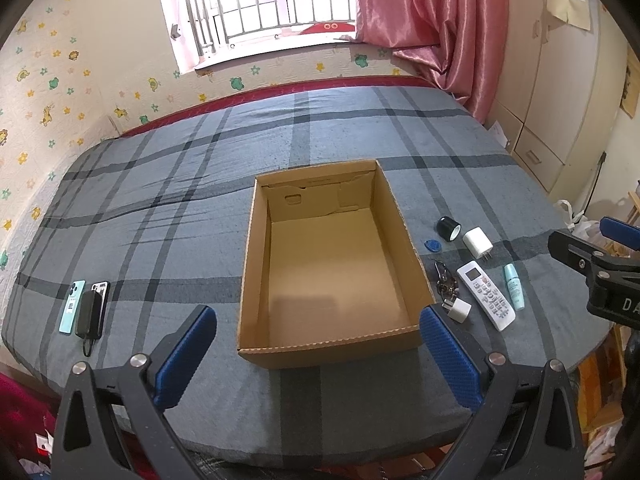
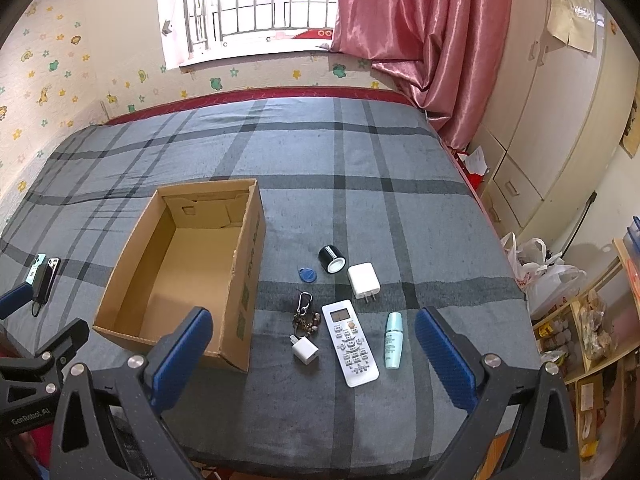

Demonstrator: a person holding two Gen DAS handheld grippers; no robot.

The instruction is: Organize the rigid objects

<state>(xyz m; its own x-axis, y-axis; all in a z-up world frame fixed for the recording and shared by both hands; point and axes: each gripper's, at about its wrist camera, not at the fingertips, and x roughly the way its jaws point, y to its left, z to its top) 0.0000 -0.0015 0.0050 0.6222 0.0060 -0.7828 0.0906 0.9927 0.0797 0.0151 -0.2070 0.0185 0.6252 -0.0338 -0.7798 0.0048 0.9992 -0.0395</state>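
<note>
- Your left gripper (image 1: 318, 354) hung spread wide over the near edge of the bed (image 1: 180, 184), holding nothing — the open cardboard box (image 1: 332, 344) sat straight ahead between its blue pads.
- Your right gripper (image 2: 314, 354) was likewise released and empty, above the loose items right of the box.
- There lay a white remote (image 2: 351, 342), a teal tube (image 2: 393, 340), two white chargers (image 2: 363, 280) (image 2: 305, 352), a key bunch (image 2: 306, 316), a blue tag (image 2: 307, 275) and a black roll (image 2: 332, 260).
- Left of the box: two phones (image 1: 86, 306), side by side.
- Legible writing: "GenRobot.AI" on the left gripper's body; the green print on the box was unreadable.
</note>
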